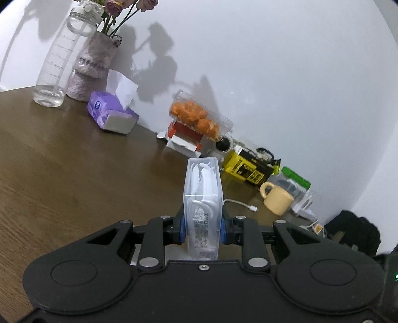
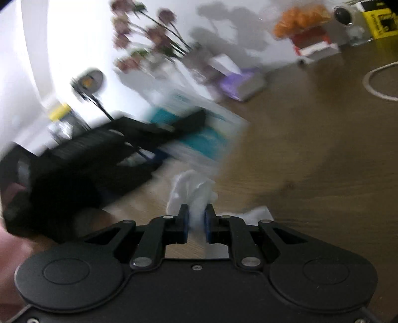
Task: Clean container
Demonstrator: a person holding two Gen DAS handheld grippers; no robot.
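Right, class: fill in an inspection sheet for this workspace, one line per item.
Surface: brown wooden table.
Job's things: clear plastic box of white picks, held upright; crumpled white tissue.
Clutter: water bottle, flower vase, tissue pack, orange snack tub, yellow mug.
Grippers: left hand-held gripper shut on the box; right hand-held gripper shut on the tissue.
Cables: white cable by the mug.
Surroundings: white wall.

A: Left view is sharp and evenly bright; the flowers (image 1: pixel 129 5) throw hard shadows on the wall (image 1: pixel 273 62) beyond the fingers.

B: Right view smears with motion blur; edges curve, corners dark.
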